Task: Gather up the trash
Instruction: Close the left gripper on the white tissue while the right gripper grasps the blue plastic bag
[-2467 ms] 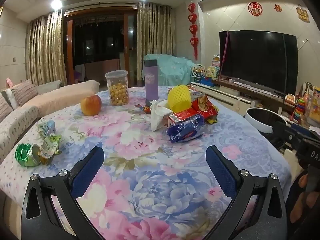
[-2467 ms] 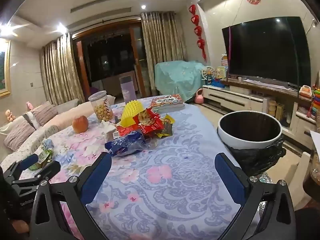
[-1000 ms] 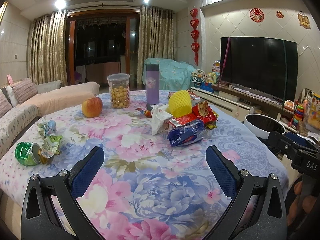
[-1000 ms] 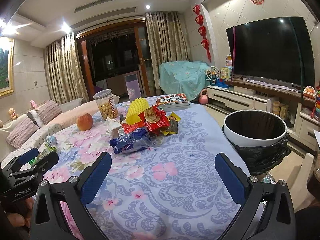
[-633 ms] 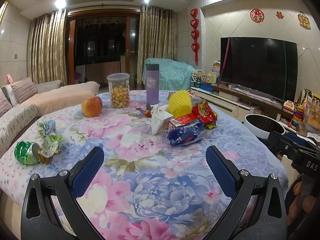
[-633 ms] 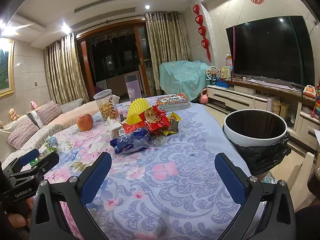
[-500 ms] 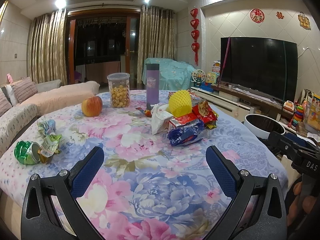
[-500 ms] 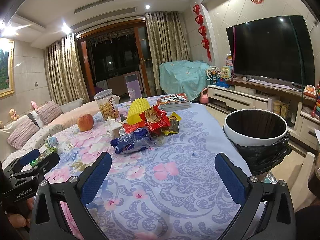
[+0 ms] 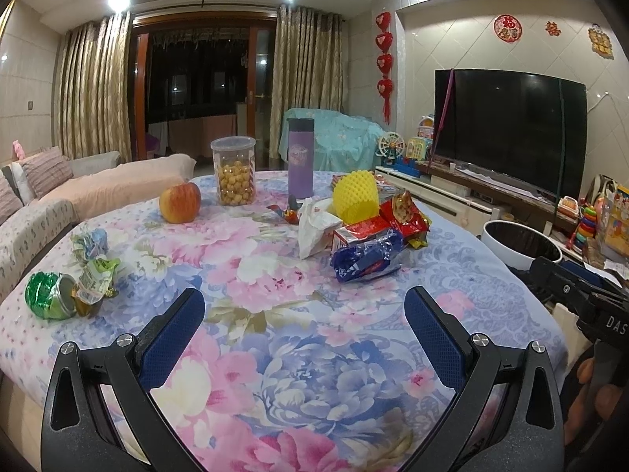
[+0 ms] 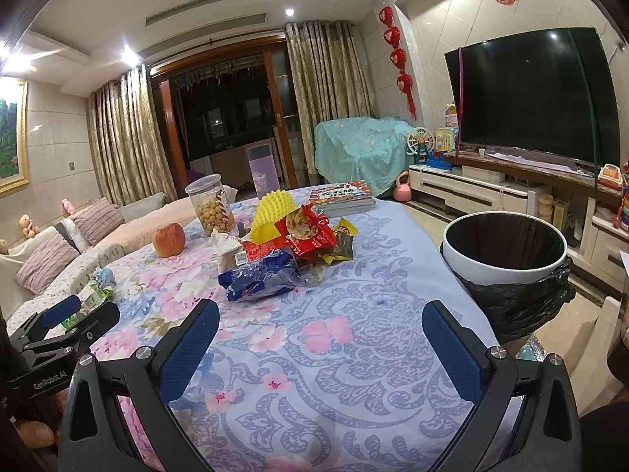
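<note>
A heap of trash lies mid-table: a blue wrapper [image 9: 367, 253] [image 10: 261, 277], red snack bags [image 9: 407, 212] [image 10: 308, 234], a yellow foam net [image 9: 355, 194] [image 10: 271, 212] and a crumpled white tissue [image 9: 314, 224]. A crushed green can [image 9: 49, 295] and small wrappers [image 9: 96, 279] sit near the table's left edge. The white bin with a black liner [image 10: 507, 257] [image 9: 519, 242] stands off the table's right side. My left gripper [image 9: 304, 334] and right gripper [image 10: 320, 340] both hover open over the near tablecloth, holding nothing.
On the floral tablecloth [image 9: 275, 354] stand an apple [image 9: 180, 207], a jar of round snacks [image 9: 232, 171], a purple flask [image 9: 300, 157] and books [image 10: 342, 196]. A sofa [image 9: 39, 212] runs along the left. A television [image 10: 534, 106] on a low cabinet is at the right.
Both views have barely shifted since the earliest frames; the grippers stay open and nothing on the table has moved.
</note>
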A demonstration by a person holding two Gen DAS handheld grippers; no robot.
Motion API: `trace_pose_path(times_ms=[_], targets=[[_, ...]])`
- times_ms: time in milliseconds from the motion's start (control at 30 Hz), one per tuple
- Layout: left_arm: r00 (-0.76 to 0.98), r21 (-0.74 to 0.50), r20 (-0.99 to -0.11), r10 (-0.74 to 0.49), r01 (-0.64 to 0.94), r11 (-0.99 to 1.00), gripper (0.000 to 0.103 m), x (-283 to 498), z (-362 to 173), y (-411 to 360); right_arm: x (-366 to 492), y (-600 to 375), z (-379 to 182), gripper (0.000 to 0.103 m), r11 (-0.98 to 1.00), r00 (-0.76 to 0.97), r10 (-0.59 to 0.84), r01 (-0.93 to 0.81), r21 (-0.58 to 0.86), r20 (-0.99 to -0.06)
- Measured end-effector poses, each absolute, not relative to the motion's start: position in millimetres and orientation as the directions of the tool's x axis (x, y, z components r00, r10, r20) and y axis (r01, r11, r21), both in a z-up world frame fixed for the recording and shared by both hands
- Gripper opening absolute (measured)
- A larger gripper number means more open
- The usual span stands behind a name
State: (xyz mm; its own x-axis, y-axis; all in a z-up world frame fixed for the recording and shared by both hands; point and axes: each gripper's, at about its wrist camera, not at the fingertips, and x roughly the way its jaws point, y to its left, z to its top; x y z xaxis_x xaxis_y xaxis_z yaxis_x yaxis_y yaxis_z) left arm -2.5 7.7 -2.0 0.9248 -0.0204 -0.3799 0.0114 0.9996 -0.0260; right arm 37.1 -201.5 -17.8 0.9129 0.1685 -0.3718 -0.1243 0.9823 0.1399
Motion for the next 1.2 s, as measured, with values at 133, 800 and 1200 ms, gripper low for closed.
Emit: trace_pose_path(times_ms=[133,800,1200], targets=[[0.917,-0.029,-0.397,-0.021,0.010,1.000,0.103,2,-5,9,39,-201,-20,0.103,0.980,0.907,0.180,-0.133,0.146,-0.380],[0.844,-0.031,-0.535,-0.029,0.014,0.999,0.103,88,-19,46,99,-179,-30,0.103,0.950,0.810,0.305,-0.222,0.219,-0.501],[0.804,-0.064,-0.588,-0.091,0.065,0.996,0.103,154,-24,50,156,-170,-40,0.103,0.931,0.752,0.350,-0.212,0.297,-0.559]])
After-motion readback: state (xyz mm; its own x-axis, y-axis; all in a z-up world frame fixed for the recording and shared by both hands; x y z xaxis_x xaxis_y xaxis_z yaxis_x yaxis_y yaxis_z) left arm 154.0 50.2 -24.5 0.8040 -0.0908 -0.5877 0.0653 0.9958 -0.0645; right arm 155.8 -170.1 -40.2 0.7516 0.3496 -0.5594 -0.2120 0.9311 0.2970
